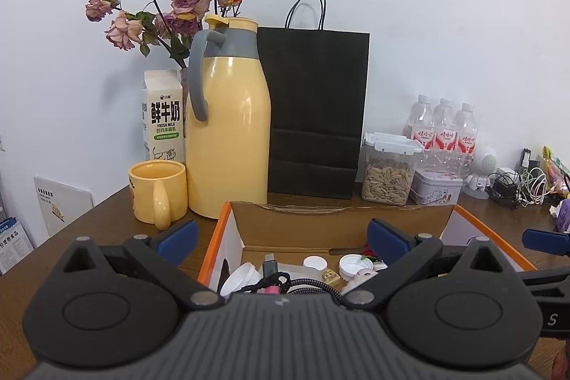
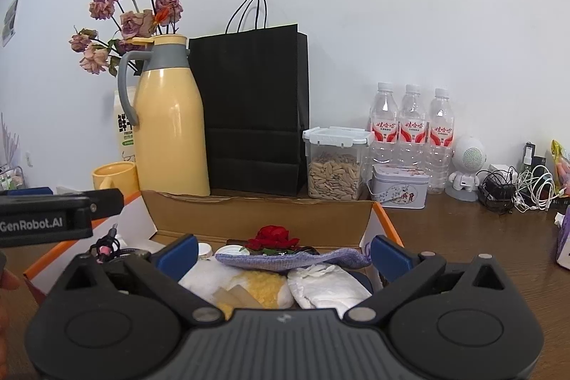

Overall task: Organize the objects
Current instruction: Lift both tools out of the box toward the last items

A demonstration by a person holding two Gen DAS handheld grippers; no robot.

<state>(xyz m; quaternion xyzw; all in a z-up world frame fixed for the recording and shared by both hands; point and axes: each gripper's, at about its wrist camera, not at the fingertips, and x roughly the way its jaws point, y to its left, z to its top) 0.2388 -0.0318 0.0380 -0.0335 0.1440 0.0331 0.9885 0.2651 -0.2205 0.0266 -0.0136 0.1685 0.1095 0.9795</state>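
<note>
An open cardboard box (image 1: pixel 342 209) with orange edges sits on the brown table, just ahead of both grippers. In the left wrist view it holds white caps (image 1: pixel 315 261), a braided cable (image 1: pixel 274 284) and other small items. My left gripper (image 1: pixel 283 235) hovers over the box's left half, open, with nothing between its blue pads. In the right wrist view the box (image 2: pixel 260 212) holds a red flower (image 2: pixel 272 235), a purple knitted cloth (image 2: pixel 292 259), a white wad (image 2: pixel 327 284) and a yellow piece (image 2: pixel 265 289). My right gripper (image 2: pixel 283 253) is open above them.
Behind the box stand a yellow thermos jug (image 1: pixel 228 130), yellow mug (image 1: pixel 156 191), milk carton (image 1: pixel 164 116), black paper bag (image 1: pixel 313 109), seed container (image 1: pixel 388 173), tin (image 1: pixel 436 186) and water bottles (image 1: pixel 443 127). Tangled chargers (image 2: pixel 513 187) lie at the right.
</note>
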